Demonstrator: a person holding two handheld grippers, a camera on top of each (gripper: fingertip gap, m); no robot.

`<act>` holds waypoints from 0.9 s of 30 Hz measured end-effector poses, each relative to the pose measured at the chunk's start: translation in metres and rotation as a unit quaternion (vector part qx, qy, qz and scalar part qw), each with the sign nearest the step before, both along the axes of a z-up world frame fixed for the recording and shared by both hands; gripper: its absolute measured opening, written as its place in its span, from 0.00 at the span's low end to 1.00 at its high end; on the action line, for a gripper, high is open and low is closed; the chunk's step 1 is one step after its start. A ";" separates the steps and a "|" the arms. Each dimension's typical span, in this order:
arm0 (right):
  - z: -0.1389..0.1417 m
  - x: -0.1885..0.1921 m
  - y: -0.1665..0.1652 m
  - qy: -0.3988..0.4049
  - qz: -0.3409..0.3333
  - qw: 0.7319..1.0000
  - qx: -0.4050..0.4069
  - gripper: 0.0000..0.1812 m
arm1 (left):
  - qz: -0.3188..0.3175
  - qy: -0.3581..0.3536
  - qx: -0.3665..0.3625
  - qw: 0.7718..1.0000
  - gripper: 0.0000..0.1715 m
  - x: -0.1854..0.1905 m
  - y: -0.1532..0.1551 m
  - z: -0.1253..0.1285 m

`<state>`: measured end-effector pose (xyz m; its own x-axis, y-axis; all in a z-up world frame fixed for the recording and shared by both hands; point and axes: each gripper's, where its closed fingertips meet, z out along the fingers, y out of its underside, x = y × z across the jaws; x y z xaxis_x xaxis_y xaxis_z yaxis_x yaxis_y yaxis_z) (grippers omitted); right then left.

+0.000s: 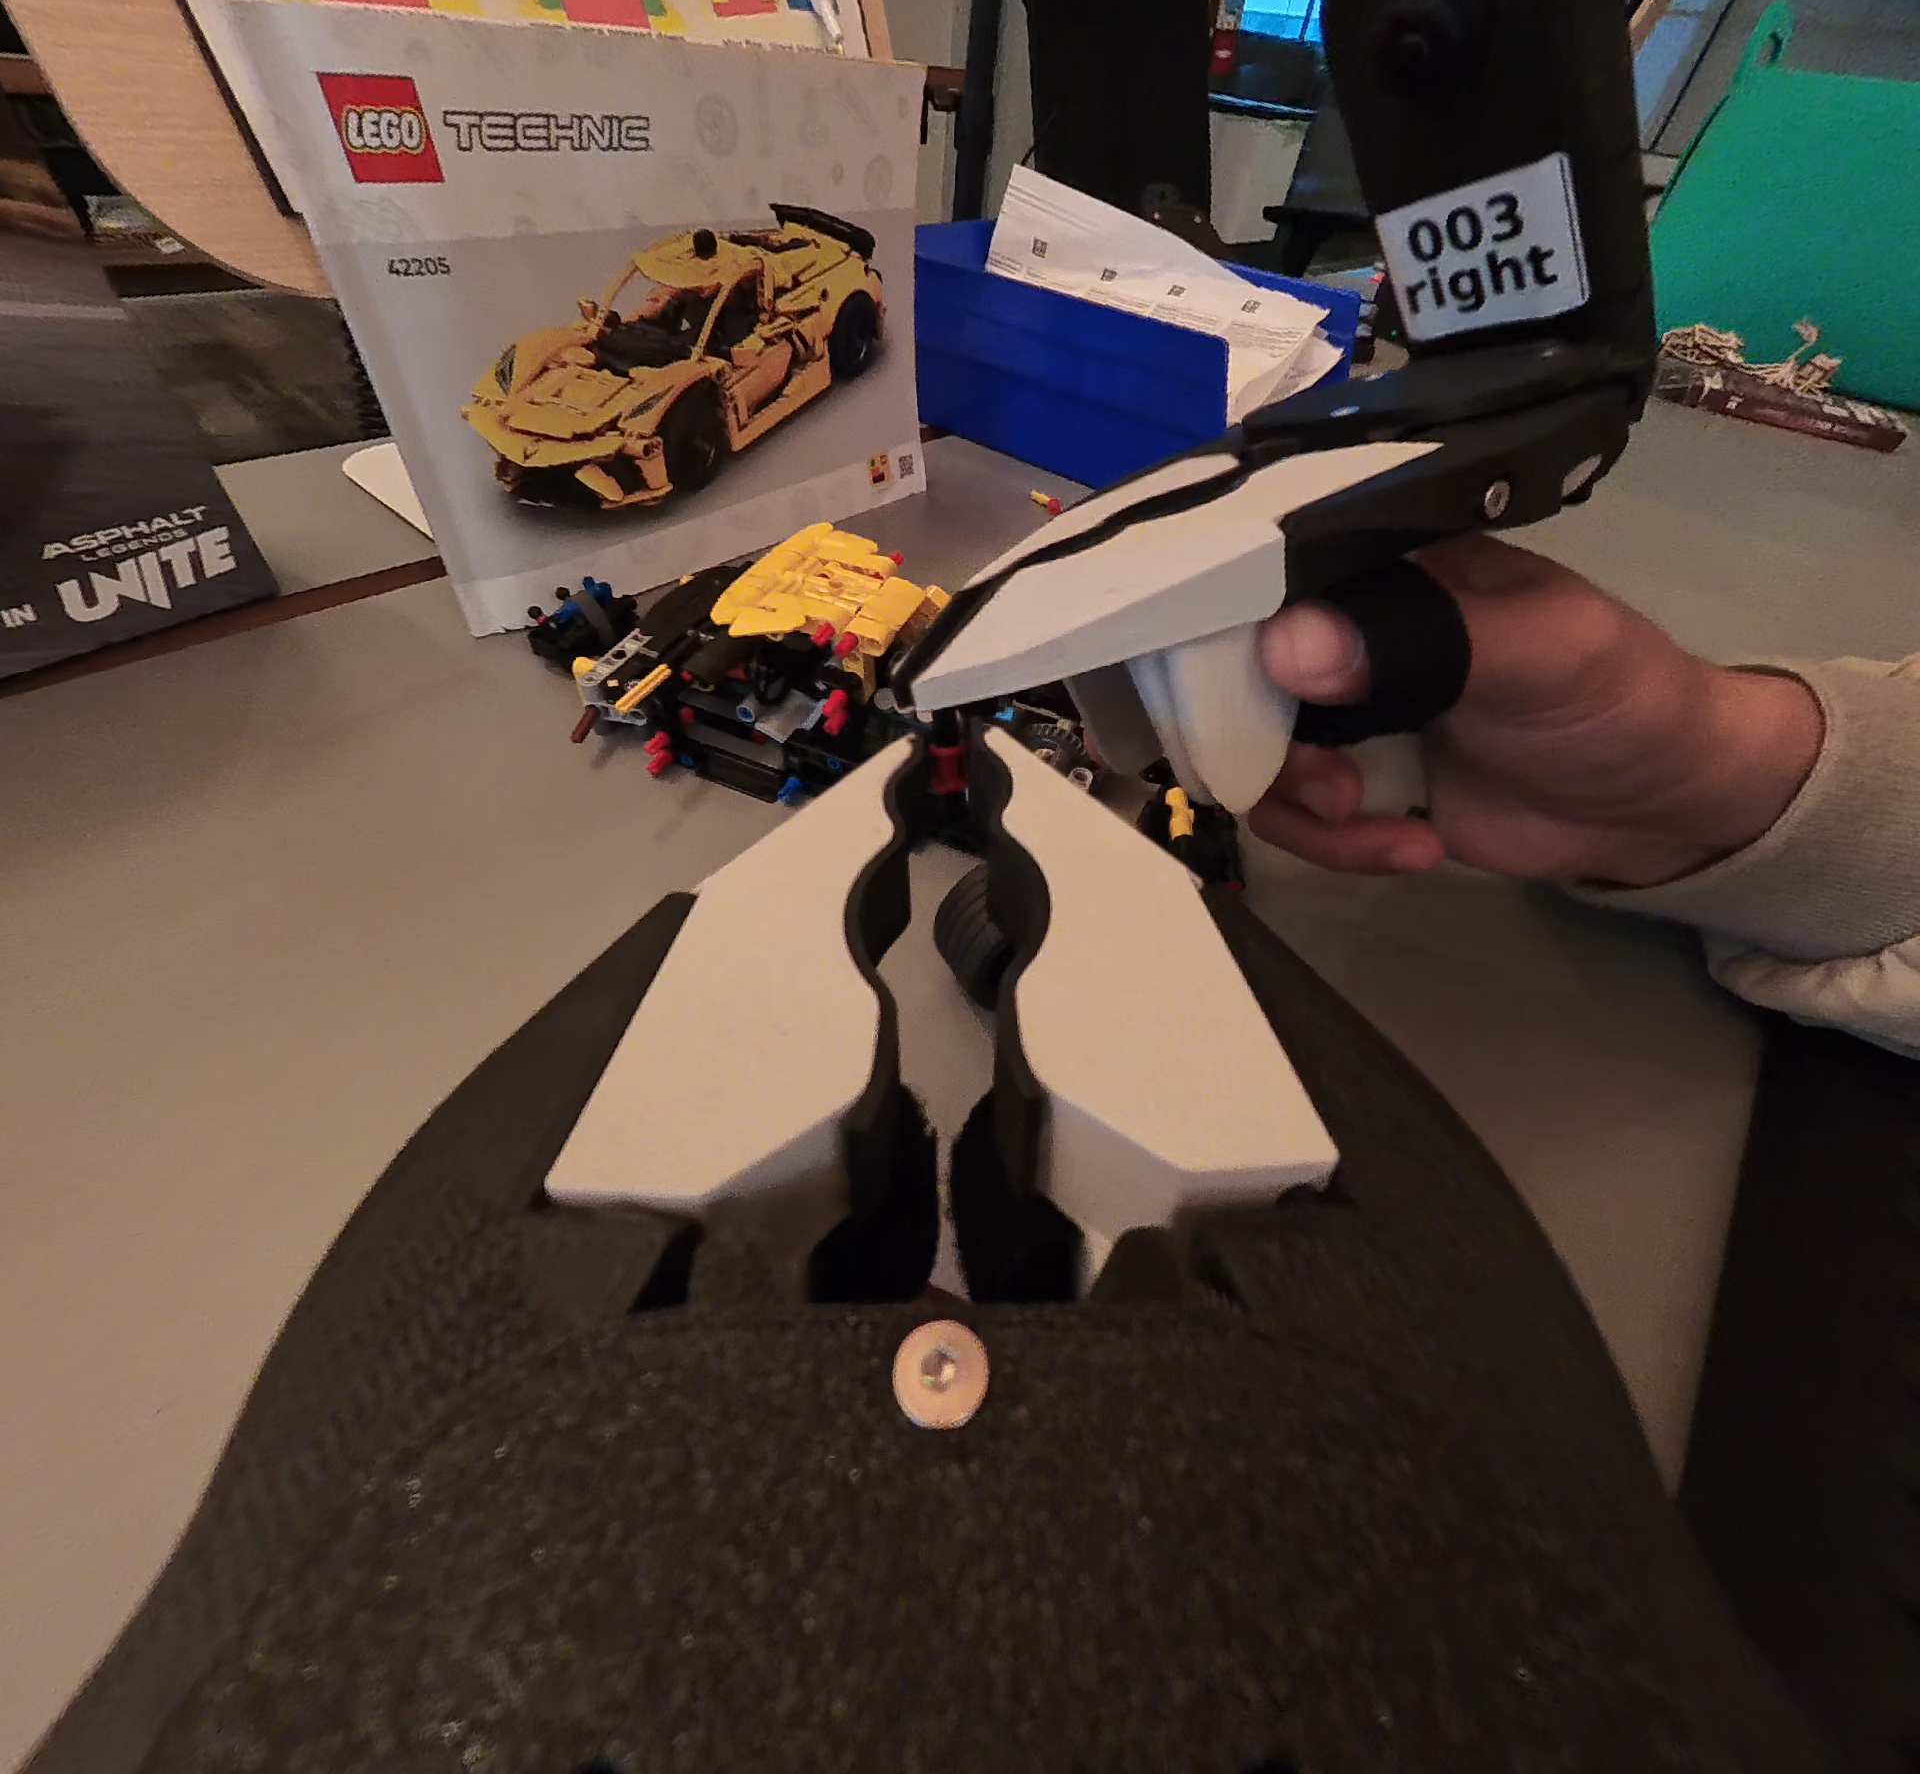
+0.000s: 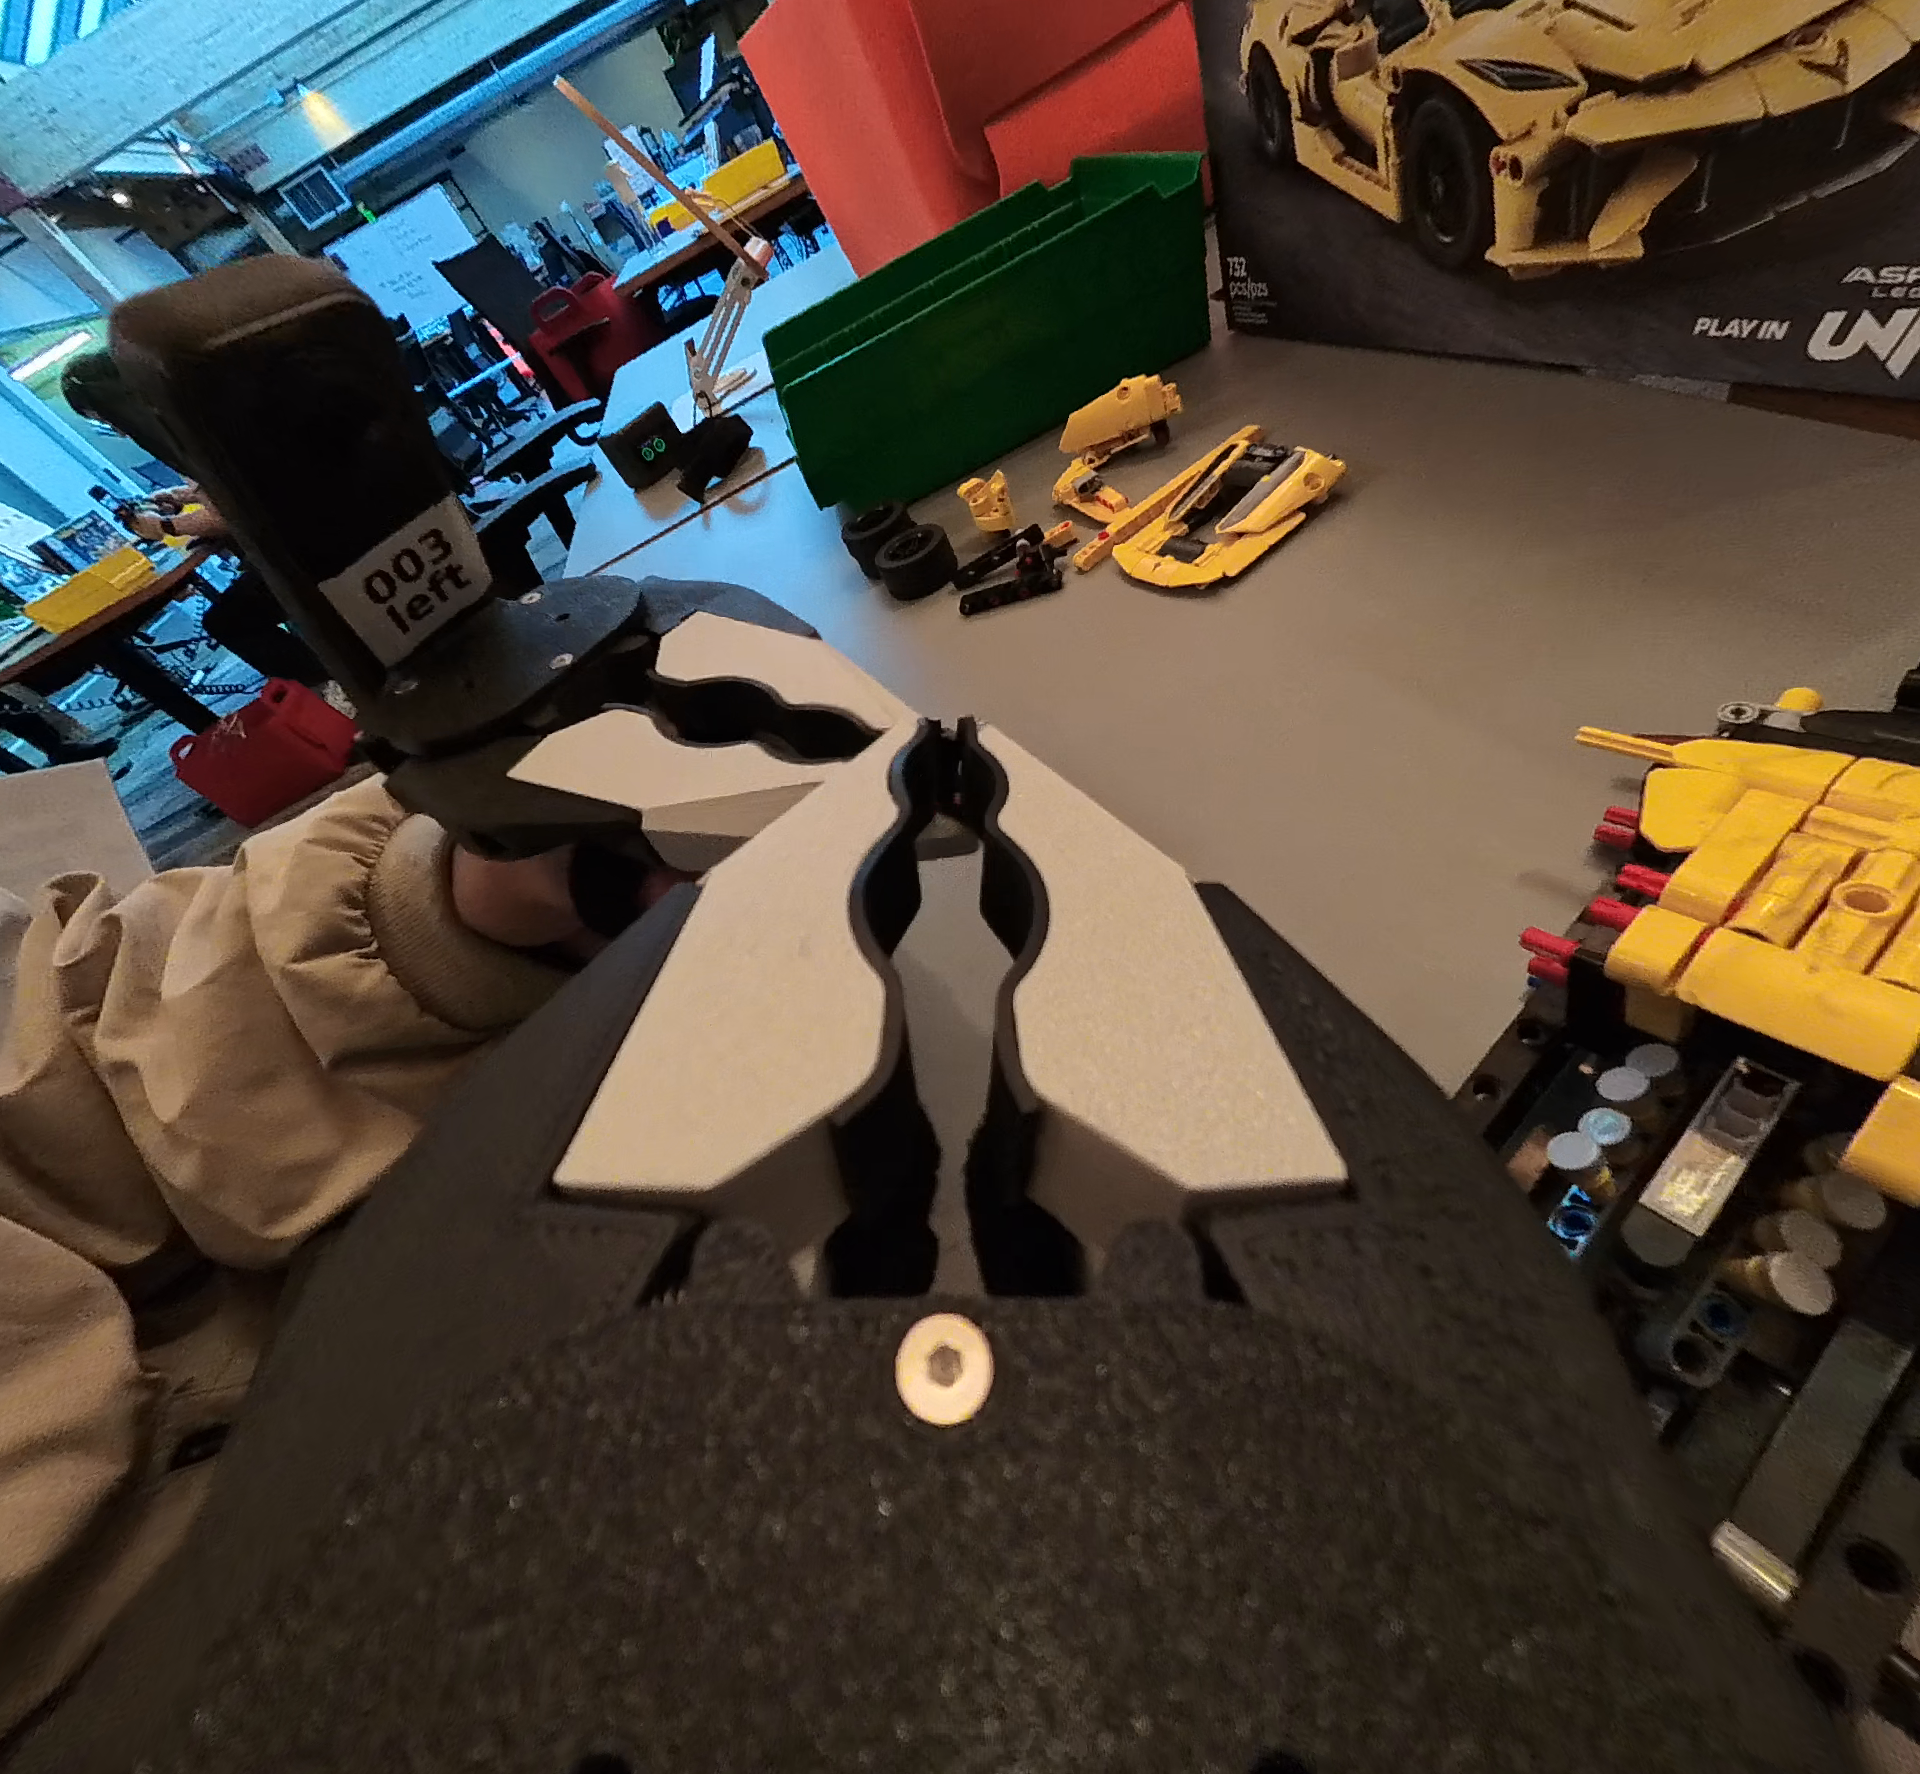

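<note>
My left gripper (image 1: 943, 756) is shut on a small red and black pin (image 1: 943, 768) held above the grey table (image 1: 260, 841). My right gripper (image 1: 906, 691), held by a hand (image 1: 1507, 716), comes in from the right with its shut tips touching the top of that pin. In the right wrist view the right gripper (image 2: 951, 737) pinches a thin dark piece (image 2: 950, 774), and the left gripper (image 2: 891, 735) meets it from the left. A partly built yellow and black car model (image 1: 790, 644) lies just behind the tips; it also shows in the right wrist view (image 2: 1766, 945). A black wheel (image 1: 971, 935) lies under the left fingers.
An instruction booklet (image 1: 623, 301) stands behind the model, beside a blue bin (image 1: 1070, 353) with papers. A green bin (image 2: 987, 353), loose yellow panels (image 2: 1195, 509), two wheels (image 2: 904, 550) and black beams lie farther off. The set's box (image 2: 1558, 114) stands at the back. The tips of both grippers are at nearly the same place.
</note>
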<state>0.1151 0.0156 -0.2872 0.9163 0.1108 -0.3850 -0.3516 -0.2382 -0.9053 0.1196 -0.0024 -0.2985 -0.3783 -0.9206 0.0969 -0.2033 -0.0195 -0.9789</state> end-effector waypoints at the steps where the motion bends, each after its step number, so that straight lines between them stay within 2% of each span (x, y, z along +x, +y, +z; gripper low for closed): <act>1: 0.000 0.000 -0.001 0.005 0.002 1.000 -0.003 0.01 | -0.001 -0.002 0.002 1.000 0.03 0.000 -0.001 0.000; 3: 0.012 0.012 -0.006 0.031 -0.026 0.999 0.028 0.01 | -0.010 0.015 0.022 1.000 0.03 -0.002 -0.004 -0.010; 5: 0.060 0.065 -0.038 0.135 -0.096 0.976 0.140 0.01 | -0.019 0.064 0.089 0.994 0.03 -0.007 -0.009 -0.041; 6: 0.075 0.092 -0.060 0.136 -0.130 0.967 0.171 0.00 | -0.020 0.045 0.082 0.995 0.03 -0.010 -0.013 -0.034; 7: 0.078 0.108 -0.076 0.104 -0.152 0.969 0.166 0.00 | -0.018 0.021 0.059 0.998 0.03 -0.010 -0.013 -0.022; 9: 0.075 0.112 -0.092 0.122 -0.126 0.972 0.155 0.01 | -0.017 0.036 0.028 0.999 0.03 -0.006 -0.006 -0.021; 11: 0.077 0.115 -0.098 0.152 -0.116 0.967 0.168 0.00 | -0.026 0.022 -0.007 0.999 0.03 -0.004 -0.009 -0.010; 12: 0.077 0.110 -0.096 0.152 -0.097 0.972 0.152 0.00 | -0.022 0.021 -0.015 0.999 0.03 -0.003 -0.007 -0.009; 13: 0.067 0.101 -0.091 0.132 -0.073 0.983 0.103 0.01 | -0.013 0.031 -0.021 0.999 0.03 -0.001 -0.002 -0.013; 14: 0.051 0.099 -0.091 0.088 -0.074 0.993 0.035 0.01 | -0.006 0.047 -0.025 0.999 0.03 0.000 0.001 -0.019; 16: 0.031 0.112 -0.118 -0.004 -0.115 0.990 -0.083 0.01 | -0.019 0.072 -0.011 0.997 0.03 -0.002 -0.005 -0.030; 17: 0.015 0.115 -0.142 -0.027 -0.121 0.980 -0.154 0.01 | -0.032 0.073 0.008 0.997 0.03 -0.003 -0.013 -0.033; 19: -0.026 0.137 -0.205 -0.073 -0.175 0.932 -0.308 0.01 | -0.067 0.091 0.050 0.992 0.03 -0.005 -0.035 -0.040; 20: -0.041 0.140 -0.229 -0.068 -0.180 0.917 -0.349 0.01 | -0.086 0.118 0.064 0.987 0.03 -0.005 -0.049 -0.044; 22: -0.062 0.148 -0.257 -0.048 -0.185 0.904 -0.381 0.02 | -0.125 0.168 0.066 0.976 0.03 -0.002 -0.082 -0.042; 24: -0.078 0.155 -0.274 -0.054 -0.194 0.897 -0.394 0.07 | -0.152 0.198 0.044 0.967 0.03 0.011 -0.120 -0.029; 26: -0.078 0.163 -0.289 -0.082 -0.224 0.889 -0.391 0.16 | -0.176 0.223 0.035 0.958 0.03 0.031 -0.160 -0.017; 27: -0.068 0.165 -0.293 -0.092 -0.242 0.893 -0.369 0.16 | -0.183 0.225 0.035 0.956 0.03 0.047 -0.177 -0.013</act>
<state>0.2799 -0.2769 -0.3555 0.8432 -0.5369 -0.0270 -0.4362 -0.6539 -0.6182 0.1664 -0.1799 -0.3118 -0.6113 -0.7441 0.2695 -0.5851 0.1956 -0.7871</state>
